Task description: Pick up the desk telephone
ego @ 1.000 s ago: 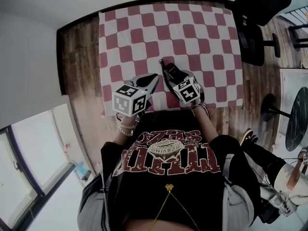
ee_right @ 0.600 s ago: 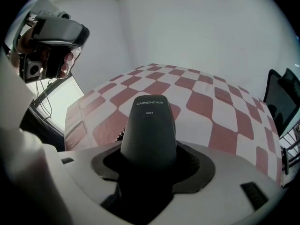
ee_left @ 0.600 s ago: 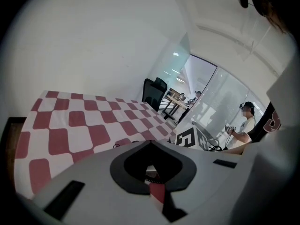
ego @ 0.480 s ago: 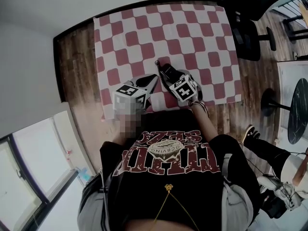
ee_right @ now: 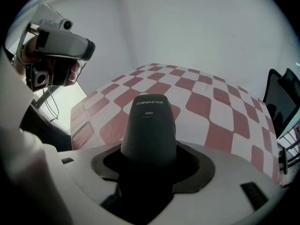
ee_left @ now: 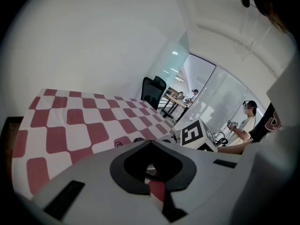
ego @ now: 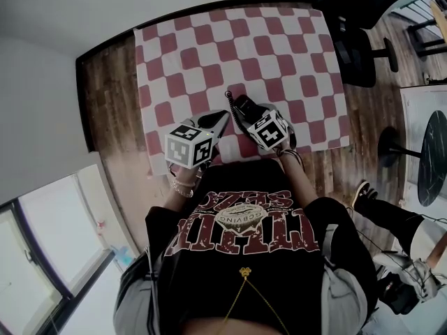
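The black telephone handset (ego: 243,106) lies over the near part of the red-and-white checked table (ego: 279,54), and its coiled cord (ego: 230,100) trails to the left. My right gripper (ego: 253,114) is shut on the handset (ee_right: 149,125), which fills the space between the jaws (ee_right: 149,154) and points away across the cloth. My left gripper (ego: 223,115) hovers just left of it, jaws together with nothing held. Past the left gripper (ee_left: 150,143) I see only cloth, a bit of cord (ee_left: 119,144) and the right gripper's marker cube (ee_left: 194,134). The telephone's base is not in view.
A black office chair (ego: 363,19) stands at the table's far right corner. A round dark table (ego: 433,166) and a seated person's shoe (ego: 360,195) are to the right. Wooden floor surrounds the table. A hand holds a camera rig (ee_right: 61,46) at the left.
Both grippers stay close together at the table's near edge with the handset still in the right one. Only the head camera has shifted slightly.
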The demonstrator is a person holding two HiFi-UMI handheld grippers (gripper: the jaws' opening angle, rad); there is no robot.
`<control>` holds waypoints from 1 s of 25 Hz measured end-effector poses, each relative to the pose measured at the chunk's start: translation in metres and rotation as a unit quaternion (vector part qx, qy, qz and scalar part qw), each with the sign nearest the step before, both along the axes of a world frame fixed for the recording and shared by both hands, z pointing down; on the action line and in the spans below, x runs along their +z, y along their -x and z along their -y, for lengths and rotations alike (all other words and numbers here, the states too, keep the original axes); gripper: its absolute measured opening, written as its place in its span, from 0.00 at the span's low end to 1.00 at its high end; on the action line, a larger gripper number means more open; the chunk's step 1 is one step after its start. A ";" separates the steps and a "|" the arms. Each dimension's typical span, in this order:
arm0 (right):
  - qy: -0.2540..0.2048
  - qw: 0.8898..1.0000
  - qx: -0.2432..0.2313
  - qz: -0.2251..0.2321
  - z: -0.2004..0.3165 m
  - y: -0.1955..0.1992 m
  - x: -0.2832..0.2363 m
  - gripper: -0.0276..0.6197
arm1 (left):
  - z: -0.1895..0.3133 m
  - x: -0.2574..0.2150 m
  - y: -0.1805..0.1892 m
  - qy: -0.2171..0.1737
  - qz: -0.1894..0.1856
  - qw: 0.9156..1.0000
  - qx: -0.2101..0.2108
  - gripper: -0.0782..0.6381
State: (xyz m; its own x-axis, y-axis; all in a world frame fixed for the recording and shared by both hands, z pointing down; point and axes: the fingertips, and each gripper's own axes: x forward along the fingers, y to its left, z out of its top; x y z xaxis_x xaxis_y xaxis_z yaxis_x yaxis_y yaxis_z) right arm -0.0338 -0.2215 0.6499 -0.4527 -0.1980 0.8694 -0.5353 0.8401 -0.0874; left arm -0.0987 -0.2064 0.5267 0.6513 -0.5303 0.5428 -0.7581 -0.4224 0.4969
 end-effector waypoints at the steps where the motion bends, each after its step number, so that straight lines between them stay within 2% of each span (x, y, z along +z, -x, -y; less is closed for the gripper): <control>1: 0.000 1.000 -0.001 0.000 0.000 0.000 -0.003 0.47 | 0.000 0.001 0.000 0.000 0.000 1.000 0.000 0.12; 25: -0.001 1.000 -0.004 0.023 0.003 0.006 -0.073 0.47 | 0.001 0.015 -0.003 0.019 0.002 1.000 0.013 0.12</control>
